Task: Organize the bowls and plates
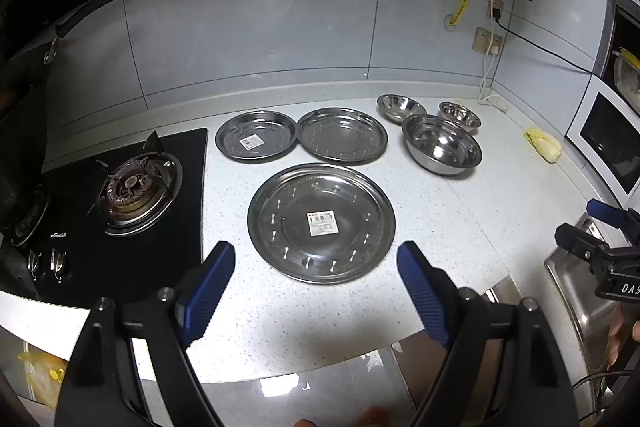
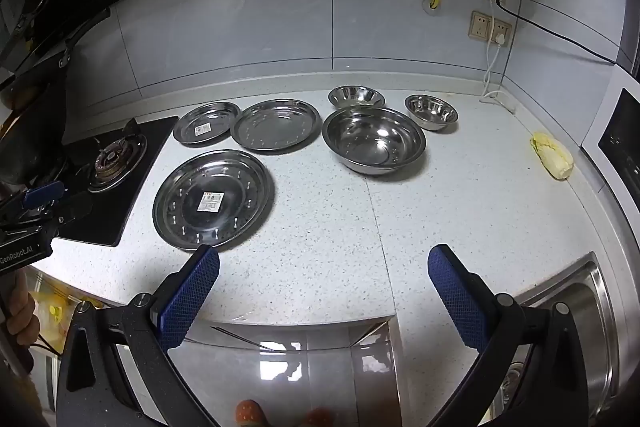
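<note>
Three steel plates lie on the white counter: a large plate (image 1: 321, 223) (image 2: 213, 199) with a label near the front, a small labelled plate (image 1: 256, 140) (image 2: 207, 123) and a medium plate (image 1: 343, 135) (image 2: 277, 124) behind it. To their right stand a large bowl (image 1: 442, 144) (image 2: 374, 140) and two small bowls (image 1: 401, 107) (image 1: 460, 115) (image 2: 356, 96) (image 2: 431, 111). My left gripper (image 1: 316, 259) is open and empty just in front of the large plate. My right gripper (image 2: 324, 263) is open and empty above the counter's front edge.
A black gas hob (image 1: 132, 187) (image 2: 108, 163) sits left of the plates. A steel sink (image 1: 580, 291) (image 2: 592, 307) is at the right front. A yellow cloth (image 1: 544, 145) (image 2: 552, 155) lies at the right near a white oven (image 1: 608, 143). Cables hang on the back wall.
</note>
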The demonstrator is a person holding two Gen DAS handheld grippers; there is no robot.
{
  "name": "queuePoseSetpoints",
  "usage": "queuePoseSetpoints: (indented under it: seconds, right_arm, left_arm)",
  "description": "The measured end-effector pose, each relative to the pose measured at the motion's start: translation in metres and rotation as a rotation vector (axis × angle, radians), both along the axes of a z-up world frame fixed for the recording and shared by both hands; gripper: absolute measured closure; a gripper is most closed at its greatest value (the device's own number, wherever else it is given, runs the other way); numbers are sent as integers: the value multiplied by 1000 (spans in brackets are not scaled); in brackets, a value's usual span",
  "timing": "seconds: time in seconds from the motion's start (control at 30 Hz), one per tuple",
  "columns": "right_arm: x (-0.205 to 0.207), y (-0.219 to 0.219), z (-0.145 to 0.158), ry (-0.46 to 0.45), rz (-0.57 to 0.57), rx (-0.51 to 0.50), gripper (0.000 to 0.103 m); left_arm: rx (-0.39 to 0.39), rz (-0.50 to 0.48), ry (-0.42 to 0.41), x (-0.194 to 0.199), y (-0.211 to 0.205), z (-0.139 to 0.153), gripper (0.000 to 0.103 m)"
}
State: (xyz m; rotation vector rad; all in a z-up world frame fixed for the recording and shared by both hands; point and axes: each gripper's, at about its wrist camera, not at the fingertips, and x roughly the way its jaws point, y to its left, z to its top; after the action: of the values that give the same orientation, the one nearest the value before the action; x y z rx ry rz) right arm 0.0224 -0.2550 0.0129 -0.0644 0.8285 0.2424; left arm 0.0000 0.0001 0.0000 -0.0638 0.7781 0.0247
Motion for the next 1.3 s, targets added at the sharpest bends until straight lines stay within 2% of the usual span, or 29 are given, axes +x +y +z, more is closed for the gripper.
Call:
queuePoseSetpoints:
  seconds: [1.3]
  right_arm:
    - [1, 9, -2, -4, -2, -6, 1]
  left_arm:
    - [0, 7, 6, -4, 8, -2, 20]
